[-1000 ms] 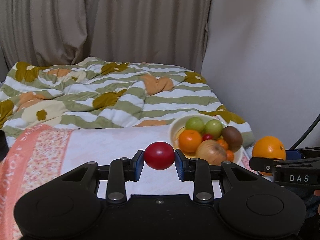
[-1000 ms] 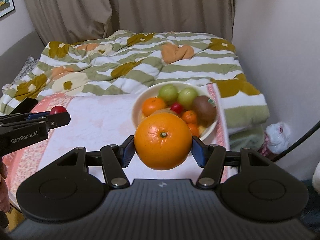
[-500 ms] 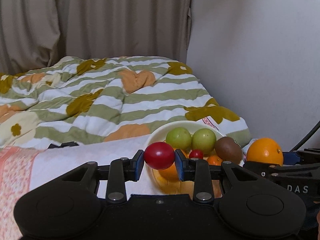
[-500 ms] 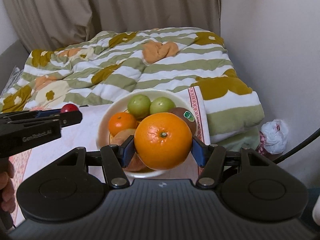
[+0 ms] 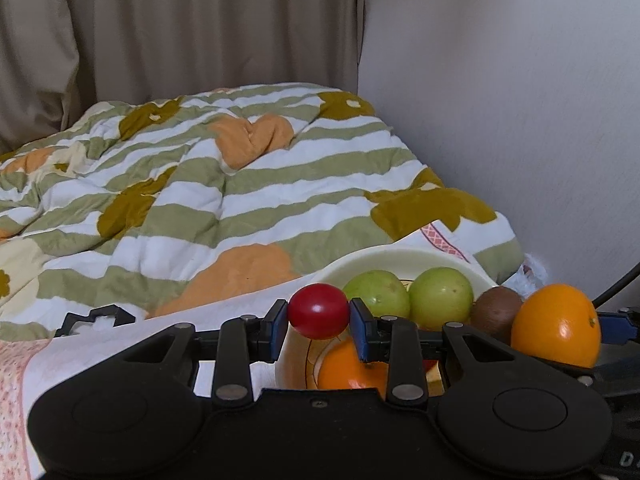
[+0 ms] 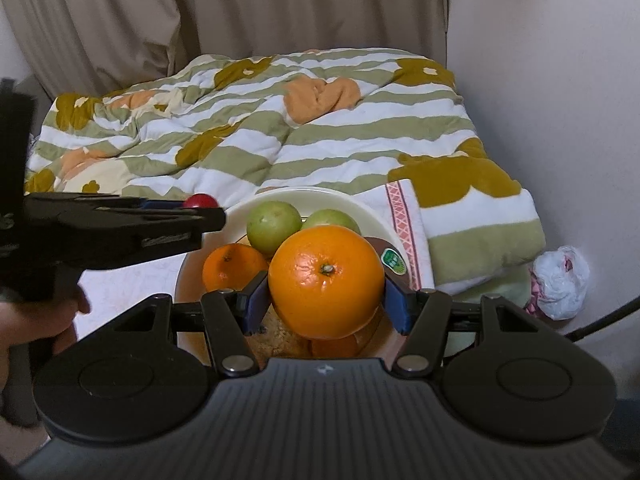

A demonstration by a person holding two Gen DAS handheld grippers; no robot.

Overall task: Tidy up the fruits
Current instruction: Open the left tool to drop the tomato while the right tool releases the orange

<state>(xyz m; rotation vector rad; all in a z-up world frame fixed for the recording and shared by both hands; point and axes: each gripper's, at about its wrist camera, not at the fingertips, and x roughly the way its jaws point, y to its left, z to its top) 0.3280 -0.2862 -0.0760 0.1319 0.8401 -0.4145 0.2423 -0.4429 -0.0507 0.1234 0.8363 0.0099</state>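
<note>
Left gripper (image 5: 319, 317) clamps a red cherry tomato (image 5: 318, 311) at the cream bowl's (image 6: 320, 196) near-left rim, right gripper (image 6: 326, 294) grips a large orange (image 6: 326, 282) over the crowded fruit; only the right-wrist view shows the kiwi's sticker (image 6: 393, 260).

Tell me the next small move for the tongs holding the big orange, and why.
Probably lower the right tongs a little, then open. The big orange already hangs over the bowl, which is crowded with green fruits, so a short, gentle drop seems safest.
</note>
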